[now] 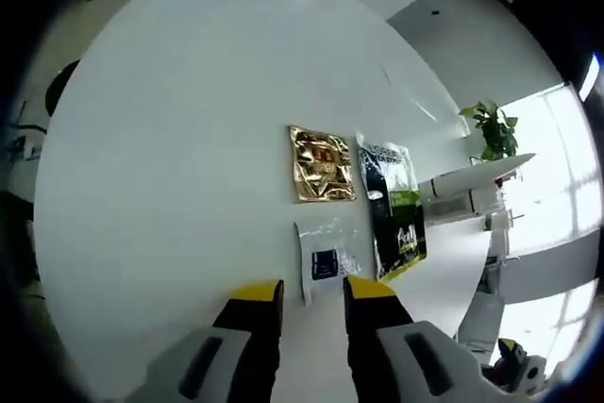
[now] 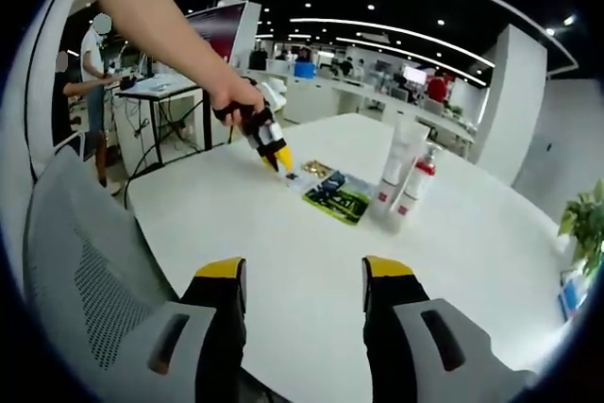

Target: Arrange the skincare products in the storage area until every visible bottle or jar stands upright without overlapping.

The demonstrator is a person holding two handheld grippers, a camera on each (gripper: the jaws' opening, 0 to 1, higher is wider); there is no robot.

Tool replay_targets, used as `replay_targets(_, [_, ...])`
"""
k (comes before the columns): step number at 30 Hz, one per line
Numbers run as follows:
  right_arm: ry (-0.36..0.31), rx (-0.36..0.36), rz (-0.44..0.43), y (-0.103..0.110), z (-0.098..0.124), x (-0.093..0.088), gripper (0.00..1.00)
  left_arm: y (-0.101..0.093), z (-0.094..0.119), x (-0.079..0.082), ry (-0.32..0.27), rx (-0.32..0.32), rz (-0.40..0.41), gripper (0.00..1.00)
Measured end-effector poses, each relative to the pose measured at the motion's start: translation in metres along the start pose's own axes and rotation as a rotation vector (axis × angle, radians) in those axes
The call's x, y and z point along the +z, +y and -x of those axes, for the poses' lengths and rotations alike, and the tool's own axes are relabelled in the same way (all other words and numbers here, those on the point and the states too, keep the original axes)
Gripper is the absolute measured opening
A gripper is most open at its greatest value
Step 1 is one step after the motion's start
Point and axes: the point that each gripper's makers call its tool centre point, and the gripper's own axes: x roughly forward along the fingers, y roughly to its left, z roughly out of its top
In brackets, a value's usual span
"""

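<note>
Three flat sachets lie on the white round table [image 1: 170,158]: a gold one [image 1: 323,164], a black and green one [image 1: 394,209], and a small clear one with a dark label [image 1: 326,260]. My left gripper [image 1: 311,295] hovers just short of the clear sachet, open, with nothing between its jaws. The right gripper view shows the left gripper [image 2: 279,159] in a person's hand, tips down over the small sachet [image 2: 293,176]. A white tube [image 2: 404,159] and a white bottle with a red top [image 2: 416,191] stand upright behind the green sachet [image 2: 338,197]. My right gripper [image 2: 304,280] is open, well back from them.
A grey mesh chair [image 2: 85,280] stands at the table's near left edge. Behind it a desk [image 2: 156,87] has people beside it. A potted plant [image 2: 587,219] is off the table's right side.
</note>
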Motion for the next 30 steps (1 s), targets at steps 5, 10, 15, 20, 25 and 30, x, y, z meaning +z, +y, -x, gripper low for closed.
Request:
replay_targets(5, [-0.011, 0.001, -0.002, 0.000, 0.000, 0.002, 0.48, -0.006, 0.015, 0.004, -0.063, -0.001, -0.024, 0.37])
replay_targets(10, [-0.022, 0.015, 0.008, 0.003, 0.001, 0.005, 0.49, -0.020, 0.034, 0.011, -0.138, -0.021, -0.100, 0.44])
replay_targets(15, [-0.034, 0.022, 0.011, 0.005, 0.001, 0.007, 0.49, -0.032, 0.058, 0.009, -0.214, -0.049, -0.086, 0.53])
replay_targets(20, [-0.046, 0.029, 0.005, 0.006, 0.002, 0.010, 0.51, -0.051, 0.079, -0.002, -0.274, -0.093, -0.097, 0.62])
replay_targets(25, [-0.067, 0.040, -0.004, 0.008, 0.004, 0.013, 0.54, -0.072, 0.103, -0.013, -0.362, -0.141, -0.156, 0.70])
replay_targets(30, [-0.077, 0.052, -0.006, 0.011, 0.004, 0.015, 0.56, -0.088, 0.127, -0.038, -0.442, -0.165, -0.209, 0.73])
